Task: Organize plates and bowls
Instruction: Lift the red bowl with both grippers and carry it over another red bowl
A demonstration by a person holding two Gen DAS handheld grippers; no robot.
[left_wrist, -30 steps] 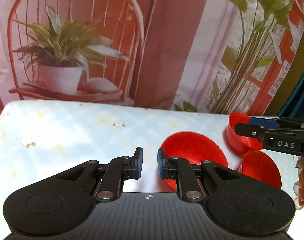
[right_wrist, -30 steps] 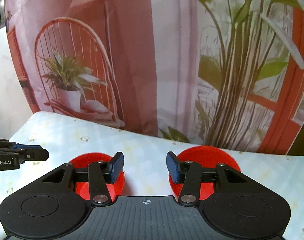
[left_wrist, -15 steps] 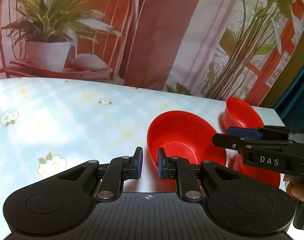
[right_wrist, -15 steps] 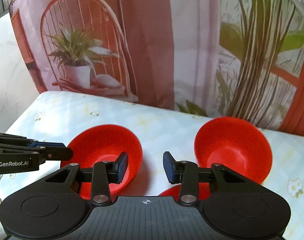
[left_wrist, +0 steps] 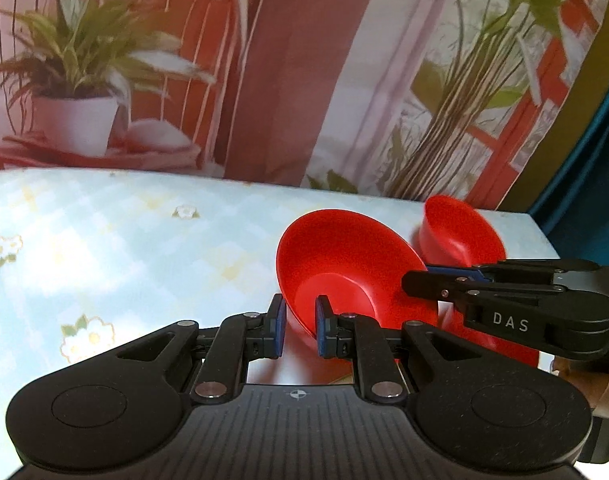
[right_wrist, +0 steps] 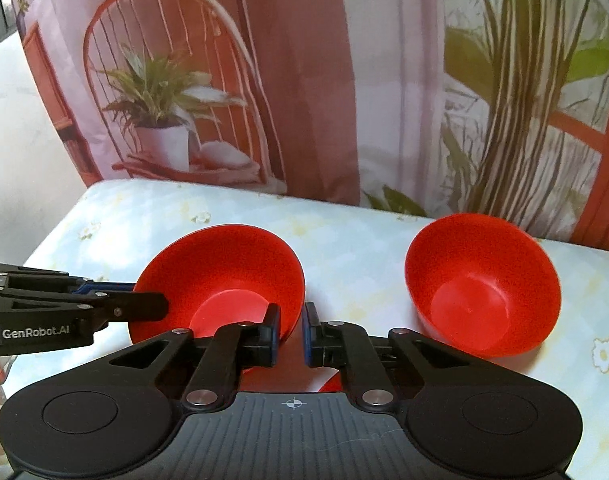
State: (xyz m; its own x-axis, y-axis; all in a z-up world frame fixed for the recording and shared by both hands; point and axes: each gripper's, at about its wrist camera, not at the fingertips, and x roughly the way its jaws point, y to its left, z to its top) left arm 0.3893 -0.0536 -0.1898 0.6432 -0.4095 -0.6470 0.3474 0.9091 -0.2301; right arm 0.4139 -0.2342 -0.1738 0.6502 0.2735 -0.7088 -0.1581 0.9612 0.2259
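Observation:
A wide red bowl (left_wrist: 344,264) (right_wrist: 224,268) sits mid-table. My left gripper (left_wrist: 297,330) is partly open, and the bowl's near rim stands between its blue pads. My right gripper (right_wrist: 291,334) is also partly open, straddling the same bowl's right rim; it shows side-on in the left wrist view (left_wrist: 424,280). The left gripper shows side-on in the right wrist view (right_wrist: 152,306), over the bowl's left rim. A deeper red bowl (right_wrist: 484,284) (left_wrist: 460,232) sits to the right. A third red dish (left_wrist: 500,344) lies under the right gripper, mostly hidden.
The table has a pale blue flowered cloth (left_wrist: 104,248). A printed backdrop (right_wrist: 304,80) of a chair and plants hangs right behind its far edge. The table's right edge (left_wrist: 544,236) lies close to the deeper bowl.
Both grippers have moved down and in onto the wide red bowl, so its rim now sits between each pair of pads. The right gripper's jaws have narrowed. The bowls have stayed on the table.

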